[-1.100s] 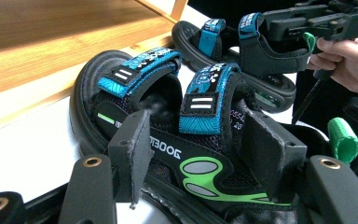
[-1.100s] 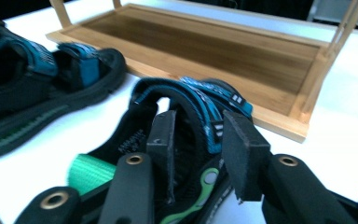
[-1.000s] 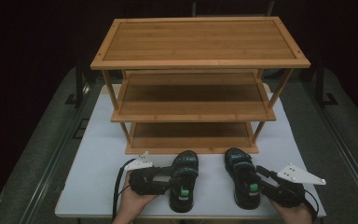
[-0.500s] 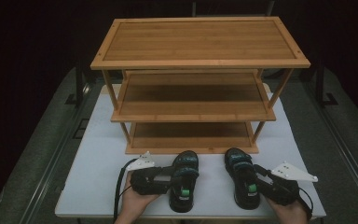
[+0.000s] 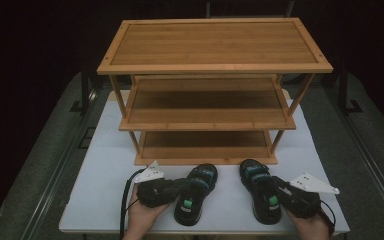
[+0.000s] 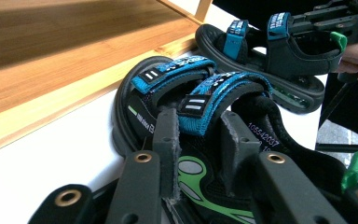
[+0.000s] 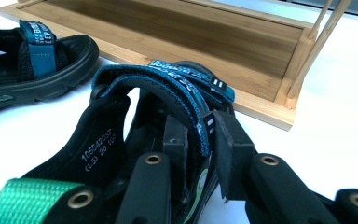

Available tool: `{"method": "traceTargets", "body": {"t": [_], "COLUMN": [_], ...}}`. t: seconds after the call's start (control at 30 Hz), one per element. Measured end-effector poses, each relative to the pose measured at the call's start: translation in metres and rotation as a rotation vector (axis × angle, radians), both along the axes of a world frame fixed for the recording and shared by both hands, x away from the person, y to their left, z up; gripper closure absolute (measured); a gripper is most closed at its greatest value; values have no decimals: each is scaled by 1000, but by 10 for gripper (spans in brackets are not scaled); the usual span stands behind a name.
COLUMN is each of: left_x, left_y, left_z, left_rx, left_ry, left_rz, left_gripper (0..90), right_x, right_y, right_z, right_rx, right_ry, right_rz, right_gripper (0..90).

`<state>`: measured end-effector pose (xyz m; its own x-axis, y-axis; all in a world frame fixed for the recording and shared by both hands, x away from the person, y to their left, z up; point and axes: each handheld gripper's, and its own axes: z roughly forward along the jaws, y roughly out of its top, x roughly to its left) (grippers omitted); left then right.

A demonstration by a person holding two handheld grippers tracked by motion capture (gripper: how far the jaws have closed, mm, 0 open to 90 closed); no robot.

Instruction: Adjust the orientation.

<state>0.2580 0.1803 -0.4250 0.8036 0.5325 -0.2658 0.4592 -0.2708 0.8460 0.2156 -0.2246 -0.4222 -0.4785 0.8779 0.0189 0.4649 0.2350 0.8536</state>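
Now you are holding the left hand-held gripper (image 5: 182,187) against the left black sandal with blue straps and a green heel tab (image 5: 192,192); its jaws have just been closing, and in the left gripper view they are pinching the rear blue strap (image 6: 214,100) between them. Your right hand-held gripper (image 5: 278,191) is meeting the matching right black sandal (image 5: 260,192) from its outer side; those jaws have just been closing too, and in the right gripper view they are clamping that sandal's blue strap (image 7: 186,100). Both sandals are lying side by side, apart, toes pointing at the three-tier bamboo shoe rack (image 5: 215,65), just in front of its bottom shelf. Everything is resting on the white desk (image 5: 105,170), with grey floor and a dark room surrounding it.
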Motion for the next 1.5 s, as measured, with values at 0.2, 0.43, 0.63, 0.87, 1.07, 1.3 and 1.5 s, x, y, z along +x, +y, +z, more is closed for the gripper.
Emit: {"method": "traceTargets", "body": {"t": [0.2,0.43,0.63,0.87,1.07,1.3,1.5], "left_x": [-2,-5,-7,-7,-7,-7,-4], "left_y": [-1,3,7,8,8,8,8], "left_z": [2,7,12,13,12,12,13], "left_rx": [14,-3,-15,-13,-9,-8,-5], "left_ry": [-25,-50,-78,-94,-98,-100,-103], "left_rz": [0,18,30,41,45,47,45], "left_gripper": [730,733,733,733,733,732,733], "right_x": [0,-2,-6,-8,-8,-9,-9], "right_y": [0,2,5,11,14,16,21], "right_z": [0,2,3,5,6,9,10], "right_rx": [2,2,12,21,32,58,50], "right_ry": [-5,-19,-30,-39,-49,-62,-74], "right_rz": [-5,0,24,38,45,38,32], "right_gripper": [772,780,785,786,786,788,789]}}
